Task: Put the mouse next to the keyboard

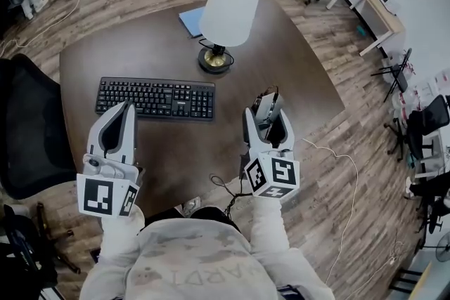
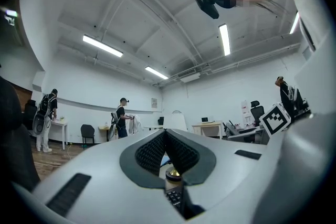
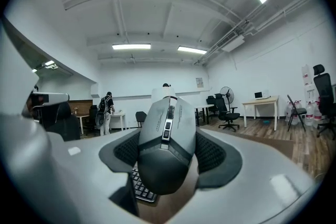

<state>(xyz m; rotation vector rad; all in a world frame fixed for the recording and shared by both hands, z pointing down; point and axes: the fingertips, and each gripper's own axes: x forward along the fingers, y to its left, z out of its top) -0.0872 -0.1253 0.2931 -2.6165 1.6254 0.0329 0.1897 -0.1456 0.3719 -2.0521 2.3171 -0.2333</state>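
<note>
The right claw (image 1: pixel 267 116) is pinching the mouse (image 3: pixel 167 139) by its flanks, nose tipped up and away from the person. It is hanging over the worktop (image 1: pixel 176 165) between the right end of the keyboard (image 1: pixel 156 98) and the worktop's right edge, apparently clear of the surface. The left claw (image 1: pixel 123 112) is hovering with its jaws pressed together on nothing, just in front of the keyboard's left end.

The grip is looking shallow. The pads are sitting on the smooth, curved shell, so a quick swing or a hard set-down could be twisting the mouse loose or dropping it. Lowering it nose-high could be making it rock or skid toward the right edge. A thin black cord (image 1: pixel 219 186) is lying near the front edge; whose it is I cannot tell, but it could be snagging if the right arm drags back over it.

Bare wood is lying open beside the keyboard's right end, with fair room out to the right edge and forward to the front edge. The lamp (image 1: pixel 214 60) is standing just behind that end of the keyboard, so drifting toward the far edge is risking a knock on its base.
</note>
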